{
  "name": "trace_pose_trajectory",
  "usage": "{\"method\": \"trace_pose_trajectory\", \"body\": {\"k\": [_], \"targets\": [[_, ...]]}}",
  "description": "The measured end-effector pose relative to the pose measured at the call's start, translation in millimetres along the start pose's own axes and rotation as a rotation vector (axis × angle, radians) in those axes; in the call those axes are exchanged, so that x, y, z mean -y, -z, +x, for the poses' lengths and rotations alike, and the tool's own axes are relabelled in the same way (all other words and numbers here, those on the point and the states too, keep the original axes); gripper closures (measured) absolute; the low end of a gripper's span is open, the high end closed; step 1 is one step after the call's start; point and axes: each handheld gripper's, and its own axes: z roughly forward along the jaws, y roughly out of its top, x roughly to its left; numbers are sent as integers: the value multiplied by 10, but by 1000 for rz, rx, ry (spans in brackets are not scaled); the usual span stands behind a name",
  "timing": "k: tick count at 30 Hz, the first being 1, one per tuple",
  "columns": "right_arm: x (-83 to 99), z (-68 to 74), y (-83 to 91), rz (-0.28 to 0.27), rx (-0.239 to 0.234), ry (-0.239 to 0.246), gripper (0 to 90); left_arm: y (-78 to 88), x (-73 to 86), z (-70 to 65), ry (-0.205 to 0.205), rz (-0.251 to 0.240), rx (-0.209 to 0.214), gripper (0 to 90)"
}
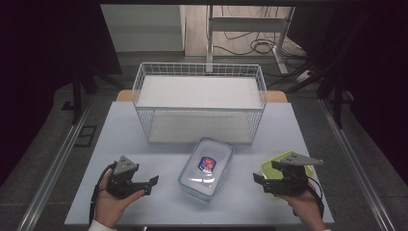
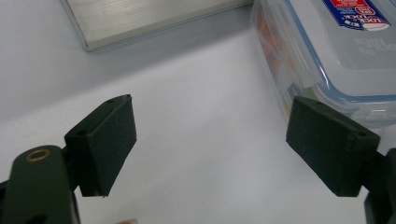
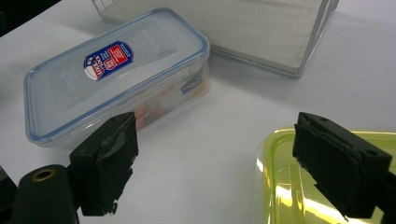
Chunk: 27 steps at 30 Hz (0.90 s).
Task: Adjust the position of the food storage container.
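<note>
With both grippers spread and empty, I log: clear lock-lid food container [image 1: 206,167], mid-table between left gripper [image 1: 150,184] and right gripper [image 1: 260,181], before the wire basket [image 1: 199,103]. Rigid, smooth plastic, probably light and slippery; I'd grip across its long walls.

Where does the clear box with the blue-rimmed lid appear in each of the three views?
High view: clear box at table centre, in front of the wire basket.
Left gripper view: top right corner, beside the right jaw.
Right gripper view: upper left, above the left jaw.
Shared landmark: the red and blue label on its lid.
</note>
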Motion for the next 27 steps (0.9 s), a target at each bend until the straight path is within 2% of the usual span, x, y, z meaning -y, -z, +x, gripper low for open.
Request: {"method": "trace_pose_trajectory", "body": {"k": [8, 14, 17, 18, 19, 20, 22, 23, 26, 27], "targets": [[21, 10, 12, 4, -12, 13, 205, -23, -1, 19, 4, 4, 11, 160], [26, 55, 34, 14, -50, 37, 321, -33, 2, 26, 2, 5, 14, 158], [26, 91, 35, 29, -90, 61, 485, -37, 6, 34, 1, 8, 15, 159], [25, 125, 13, 63, -141, 90, 616, -40, 9, 39, 1, 9, 17, 164], [25, 125, 13, 63, -141, 90, 616, -40, 9, 39, 1, 9, 17, 164], [26, 171, -22, 102, -157, 121, 698, -42, 10, 44, -1, 9, 18, 164], [30, 215, -58, 127, -174, 145, 765, -39, 12, 50, -1, 9, 17, 164], [30, 215, -58, 127, -174, 145, 765, -39, 12, 50, -1, 9, 17, 164], [41, 321, -134, 163, -220, 196, 882, -40, 16, 48, 1, 10, 16, 167], [41, 321, -134, 163, -220, 196, 882, -44, 16, 44, 0, 12, 17, 167]]}}
